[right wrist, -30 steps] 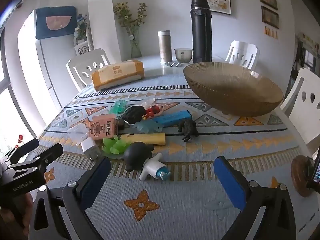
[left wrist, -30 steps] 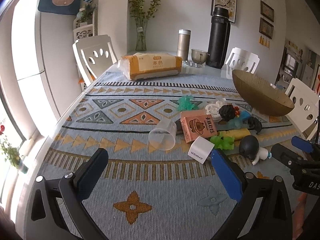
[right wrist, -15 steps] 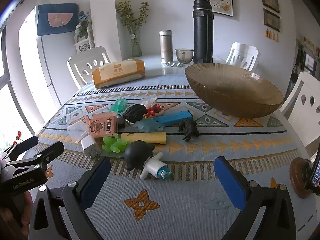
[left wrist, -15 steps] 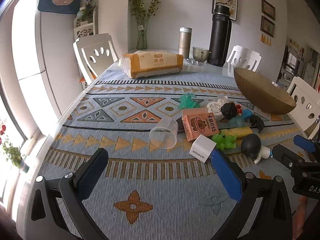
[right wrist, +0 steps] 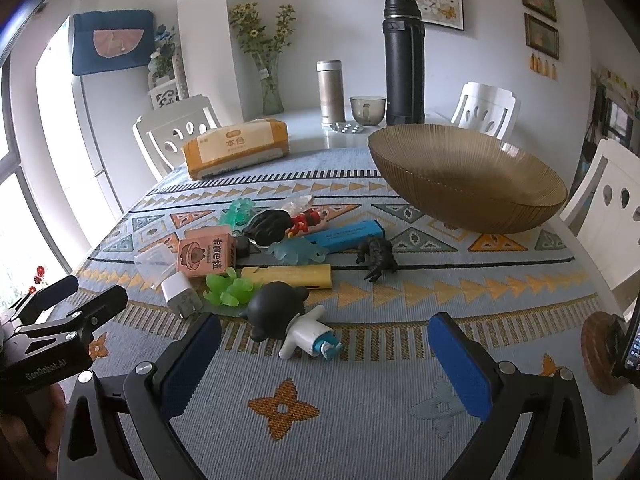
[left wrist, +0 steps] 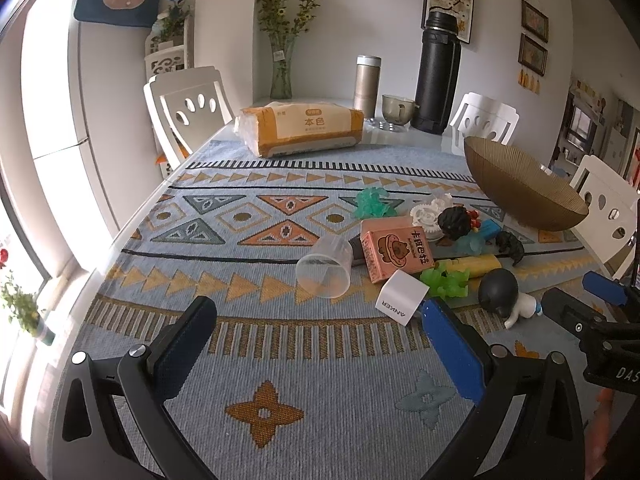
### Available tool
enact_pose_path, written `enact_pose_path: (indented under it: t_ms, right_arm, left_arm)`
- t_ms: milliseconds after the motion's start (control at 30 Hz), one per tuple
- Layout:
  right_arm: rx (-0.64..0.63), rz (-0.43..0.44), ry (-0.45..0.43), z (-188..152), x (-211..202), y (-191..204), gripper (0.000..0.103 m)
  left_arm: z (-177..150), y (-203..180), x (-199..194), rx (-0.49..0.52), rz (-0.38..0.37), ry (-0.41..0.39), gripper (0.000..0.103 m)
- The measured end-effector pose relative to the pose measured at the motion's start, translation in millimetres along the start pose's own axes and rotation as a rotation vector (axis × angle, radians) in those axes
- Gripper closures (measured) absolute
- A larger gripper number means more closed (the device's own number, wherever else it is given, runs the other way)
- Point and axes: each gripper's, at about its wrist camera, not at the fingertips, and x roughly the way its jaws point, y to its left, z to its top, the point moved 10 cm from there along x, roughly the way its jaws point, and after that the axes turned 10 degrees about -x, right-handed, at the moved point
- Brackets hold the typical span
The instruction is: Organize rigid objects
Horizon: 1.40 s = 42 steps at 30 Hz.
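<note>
A pile of small objects lies mid-table: a pink carton (left wrist: pixel 396 254), a clear plastic cup (left wrist: pixel 325 268) on its side, a white charger cube (left wrist: pixel 401 297), a green toy (left wrist: pixel 446 282), a black-headed figurine (right wrist: pixel 286 314), a yellow bar (right wrist: pixel 294 276), a blue box (right wrist: pixel 346 234) and a dark dinosaur toy (right wrist: pixel 376 258). A large brown glass bowl (right wrist: pixel 466 184) stands to the right, empty. My left gripper (left wrist: pixel 316 344) is open and empty, just short of the cup and charger. My right gripper (right wrist: pixel 326 356) is open and empty, in front of the figurine.
A tissue pack (left wrist: pixel 304 130), a steel flask (left wrist: pixel 367 80), a tall black thermos (left wrist: pixel 438 72), a small glass cup (left wrist: pixel 396 108) and a flower vase (left wrist: pixel 282 64) stand at the far end. White chairs (left wrist: pixel 186 106) surround the patterned tablecloth (left wrist: pixel 260 364). A wooden coaster (right wrist: pixel 600 352) lies at the right.
Both grippers have shifted only slightly; the views sit a little farther back. Nothing on the table has moved.
</note>
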Motion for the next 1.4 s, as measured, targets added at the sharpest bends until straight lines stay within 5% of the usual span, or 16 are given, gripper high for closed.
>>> enact_pose_path:
  t_ms: [600,1000,1100,1233,1400]
  right_arm:
    - [0.01,0.015,0.016,-2,-2,-2,0.0]
    - [-0.088,0.153,0.049,-9,-1,17,0.0]
    - [-0.177,0.196,0.074,-13,3,27,0.014]
    - [-0.241,0.202,0.165,-15,19,27,0.033]
    - [-0.223,0.249,0.241,-18,50,25,0.042]
  left_arm:
    - [0,1,1,-0.024,-0.035,0.022,0.001]
    - [11,6,47,-0.003,-0.165,0.289,0.006]
    - [8,15,73,-0.051,-0.171,0.37,0.022]
    - [11,11,87,-0.069,-0.205,0.384,0.023]
    - [12,2,92,-0.004,-0.183,0.377,0.027]
